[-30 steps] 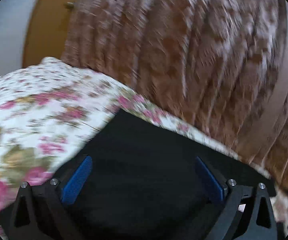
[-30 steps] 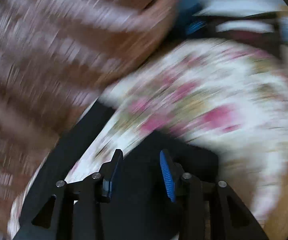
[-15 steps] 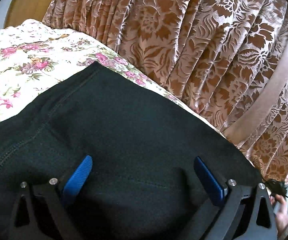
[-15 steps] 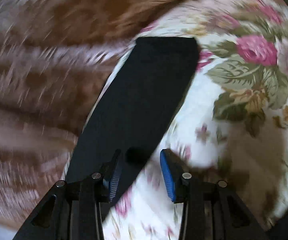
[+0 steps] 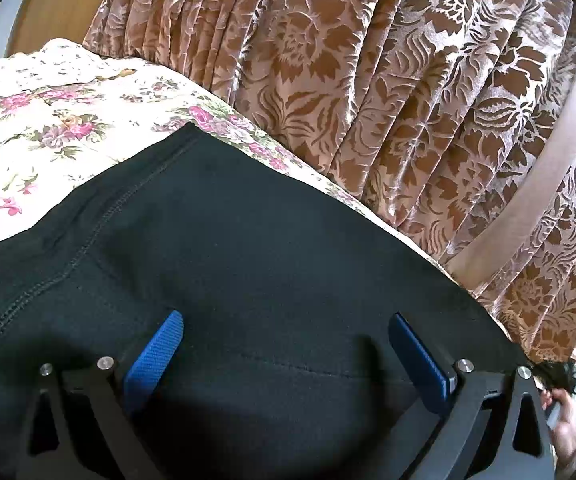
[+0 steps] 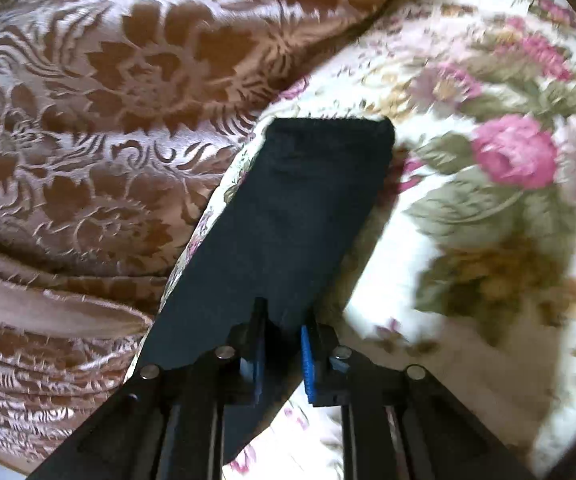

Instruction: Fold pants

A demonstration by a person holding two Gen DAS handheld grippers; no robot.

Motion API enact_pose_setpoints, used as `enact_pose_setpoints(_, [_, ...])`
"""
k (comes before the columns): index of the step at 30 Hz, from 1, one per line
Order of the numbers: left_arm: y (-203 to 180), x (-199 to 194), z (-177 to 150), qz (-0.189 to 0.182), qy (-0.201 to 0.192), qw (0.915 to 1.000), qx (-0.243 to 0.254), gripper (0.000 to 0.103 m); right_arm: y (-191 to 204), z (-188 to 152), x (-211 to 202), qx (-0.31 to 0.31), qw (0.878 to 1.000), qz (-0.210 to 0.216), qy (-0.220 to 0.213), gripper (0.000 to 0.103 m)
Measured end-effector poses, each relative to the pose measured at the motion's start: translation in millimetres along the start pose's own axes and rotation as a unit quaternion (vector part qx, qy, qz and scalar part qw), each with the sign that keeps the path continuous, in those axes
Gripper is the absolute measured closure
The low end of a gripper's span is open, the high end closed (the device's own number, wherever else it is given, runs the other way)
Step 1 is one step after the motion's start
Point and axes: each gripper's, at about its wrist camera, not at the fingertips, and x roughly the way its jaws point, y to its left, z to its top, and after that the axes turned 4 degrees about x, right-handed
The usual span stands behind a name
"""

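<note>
Black stretchy pants [image 5: 248, 264] lie spread flat on the bed's cream quilt with pink roses [image 5: 44, 120], close along the brown velvet curtain with the leaf pattern [image 5: 387, 92], one long leg [image 6: 299, 208] running away to its squared hem. Over the wide upper part the left gripper [image 5: 286, 354] hovers low with its blue-padded fingers [image 5: 154, 354] spread wide, nothing between them. And the right gripper [image 6: 284, 344] has just been closing, its fingers [image 6: 308, 356] now pinching the near edge of that leg!
</note>
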Motion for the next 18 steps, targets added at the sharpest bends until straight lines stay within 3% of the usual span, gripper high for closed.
enact_pose_setpoints(6, [1, -1, 1, -0.008, 0.000, 0.9999, -0.011, 0.001, -12, -12, -46, -0.021, 1.000, -0.008, -0.020, 0.092])
enact_pose_setpoints(8, [2, -3, 1, -0.012, -0.002, 0.9998, -0.015, 0.001, -18, -17, -59, -0.041, 0.998, -0.039, -0.028, 0.091])
enact_pose_setpoints(9, [2, -3, 1, -0.012, -0.002, 0.9998, -0.017, 0.000, -23, -20, -62, -0.056, 0.995, -0.076, -0.035, 0.089])
enact_pose_setpoints(11, [1, -3, 1, -0.010, 0.000, 0.9998, -0.016, 0.000, -32, -23, -62, -0.073, 0.986, -0.148, -0.034, 0.073])
enact_pose_setpoints(12, [1, -3, 1, -0.010, 0.000, 0.9998, -0.016, 0.001, -36, -25, -61, -0.088, 0.976, -0.196, -0.036, 0.072])
enact_pose_setpoints(13, [2, -3, 1, -0.011, 0.000, 0.9998, -0.017, 0.000, -38, -28, -67, -0.103, 0.970, -0.214, -0.044, 0.072])
enact_pose_setpoints(16, [1, -3, 1, -0.009, 0.001, 0.9998, -0.016, 0.000, -30, -45, -87, -0.152, 0.958, -0.234, -0.073, 0.072])
enact_pose_setpoints(18, [0, -3, 1, -0.004, 0.004, 0.9999, -0.013, 0.001, -18, -60, -98, -0.194, 0.951, -0.217, -0.100, 0.072])
